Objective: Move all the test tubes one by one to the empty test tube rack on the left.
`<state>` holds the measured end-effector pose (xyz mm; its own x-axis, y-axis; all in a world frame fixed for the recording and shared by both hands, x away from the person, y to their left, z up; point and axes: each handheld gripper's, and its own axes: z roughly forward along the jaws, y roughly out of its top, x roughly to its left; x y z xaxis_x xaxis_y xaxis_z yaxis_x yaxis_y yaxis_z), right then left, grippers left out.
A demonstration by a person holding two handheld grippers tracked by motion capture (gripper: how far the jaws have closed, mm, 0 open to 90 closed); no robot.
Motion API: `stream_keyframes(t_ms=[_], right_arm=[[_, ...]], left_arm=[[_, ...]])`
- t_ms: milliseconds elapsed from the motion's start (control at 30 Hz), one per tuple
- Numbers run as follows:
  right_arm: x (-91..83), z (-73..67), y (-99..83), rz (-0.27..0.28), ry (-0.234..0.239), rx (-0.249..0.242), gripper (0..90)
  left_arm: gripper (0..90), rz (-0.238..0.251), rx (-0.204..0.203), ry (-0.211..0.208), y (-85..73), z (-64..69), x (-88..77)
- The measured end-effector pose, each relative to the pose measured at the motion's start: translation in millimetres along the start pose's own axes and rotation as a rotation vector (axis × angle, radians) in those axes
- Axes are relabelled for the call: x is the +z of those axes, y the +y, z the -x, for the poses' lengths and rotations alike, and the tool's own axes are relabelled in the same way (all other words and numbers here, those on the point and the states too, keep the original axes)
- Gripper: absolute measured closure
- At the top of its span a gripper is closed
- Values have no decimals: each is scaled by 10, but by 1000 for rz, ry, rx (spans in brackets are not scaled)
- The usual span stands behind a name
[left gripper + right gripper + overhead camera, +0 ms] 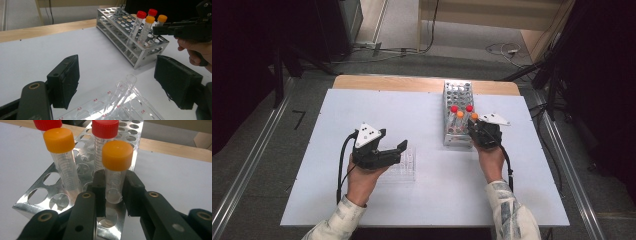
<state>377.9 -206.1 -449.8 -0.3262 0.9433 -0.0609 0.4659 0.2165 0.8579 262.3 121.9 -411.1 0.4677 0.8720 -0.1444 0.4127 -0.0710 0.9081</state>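
A metal tube rack point(455, 92) stands right of the table's middle and carries capped tubes at its near end. Two have red caps point(454, 108) and one has an orange cap point(459, 114). My right gripper point(115, 195) is shut on another orange-capped tube point(117, 157), with its pads on the clear body below the cap. The tube's lower end sits just over a rack hole. This right gripper point(477, 127) stands at the rack's near right corner. My left gripper point(122, 85) is open above a clear well plate point(100, 107), nothing between its pads.
Two clear uncapped tubes point(126, 86) lie slanted on the well plate point(404, 165). The rack point(125, 27) has many vacant holes toward its far end. The white table point(362, 105) ends in a wooden strip at the back, and cables lie on the floor beyond.
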Motion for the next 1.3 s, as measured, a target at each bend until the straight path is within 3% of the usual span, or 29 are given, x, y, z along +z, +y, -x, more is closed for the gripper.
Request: stream_keyframes(t_ms=[667, 967, 1300], right_arm=[[-481, -24, 377, 144, 20, -38, 712], [-631, -122, 338, 144, 82, -63, 712], [-804, -367, 189, 130, 227, -96, 712]], left_arm=[[206, 9, -5, 2, 8, 5, -21], [206, 12, -5, 6, 12, 12, -28], [207, 19, -6, -18, 23, 74, -35]])
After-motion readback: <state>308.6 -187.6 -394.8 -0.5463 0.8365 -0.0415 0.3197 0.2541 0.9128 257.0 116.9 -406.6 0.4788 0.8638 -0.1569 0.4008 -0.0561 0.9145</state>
